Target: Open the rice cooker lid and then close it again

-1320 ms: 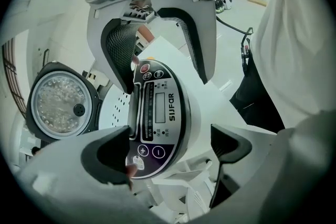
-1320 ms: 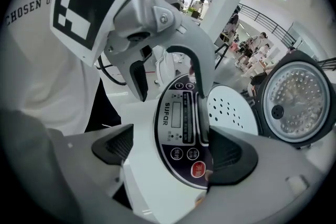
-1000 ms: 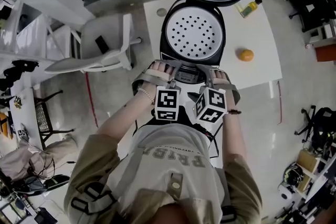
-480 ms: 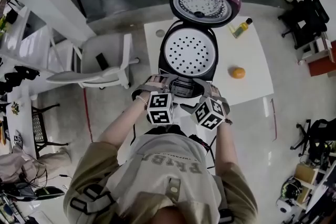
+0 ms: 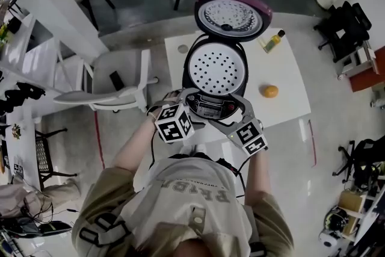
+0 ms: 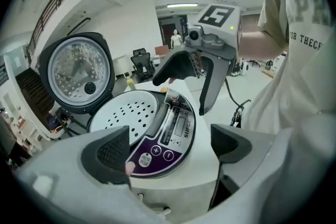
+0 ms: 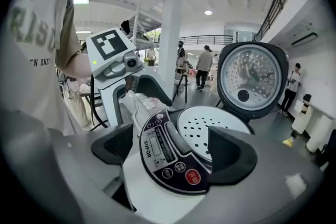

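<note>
Hovering at the front of the black-and-white rice cooker [image 5: 215, 69] on the white desk [image 5: 289, 69], I hold my left gripper [image 6: 170, 149] and right gripper [image 7: 172, 150] with jaws apart, gripping nothing. Its purple-rimmed round lid [image 5: 231, 14] stands raised at the cooker's far side.

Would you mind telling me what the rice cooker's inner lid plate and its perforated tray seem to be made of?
The inner lid plate: probably bare metal, shiny grey with bright reflections. The perforated tray: matte white, evenly holed; likely plastic, possibly coated metal.
</note>
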### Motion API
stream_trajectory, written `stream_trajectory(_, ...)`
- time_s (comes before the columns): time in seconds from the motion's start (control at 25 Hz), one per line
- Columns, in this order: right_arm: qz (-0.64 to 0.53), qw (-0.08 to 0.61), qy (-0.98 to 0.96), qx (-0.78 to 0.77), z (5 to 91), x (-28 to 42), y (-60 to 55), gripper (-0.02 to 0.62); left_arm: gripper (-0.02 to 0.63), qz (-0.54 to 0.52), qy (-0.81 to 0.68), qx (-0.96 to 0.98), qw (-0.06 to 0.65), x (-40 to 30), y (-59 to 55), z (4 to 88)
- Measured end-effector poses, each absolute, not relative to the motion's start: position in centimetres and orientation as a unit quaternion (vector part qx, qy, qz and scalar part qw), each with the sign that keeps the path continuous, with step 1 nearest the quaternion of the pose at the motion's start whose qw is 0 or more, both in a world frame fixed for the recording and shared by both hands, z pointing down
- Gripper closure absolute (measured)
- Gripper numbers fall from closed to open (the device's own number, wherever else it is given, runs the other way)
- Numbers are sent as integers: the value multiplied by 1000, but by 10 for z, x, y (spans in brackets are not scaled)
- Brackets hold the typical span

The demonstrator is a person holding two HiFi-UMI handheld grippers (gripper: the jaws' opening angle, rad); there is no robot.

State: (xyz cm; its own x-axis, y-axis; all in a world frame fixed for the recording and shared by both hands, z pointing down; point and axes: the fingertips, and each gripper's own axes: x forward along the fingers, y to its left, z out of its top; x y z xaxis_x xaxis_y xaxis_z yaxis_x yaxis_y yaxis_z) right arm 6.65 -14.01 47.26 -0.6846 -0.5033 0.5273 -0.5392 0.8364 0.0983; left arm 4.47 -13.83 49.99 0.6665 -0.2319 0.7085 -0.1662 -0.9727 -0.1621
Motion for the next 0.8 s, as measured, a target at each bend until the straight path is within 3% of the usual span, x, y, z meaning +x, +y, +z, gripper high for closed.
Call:
stream_trajectory(0.52, 74, 174, -902, 387, 448, 86, -150, 161, 112, -335, 164, -926, 51, 16, -183, 459)
stream_trajectory(0.8, 81, 148, -894, 414, 433, 107, -170, 161, 112, -321, 163, -929, 90, 13, -212, 440)
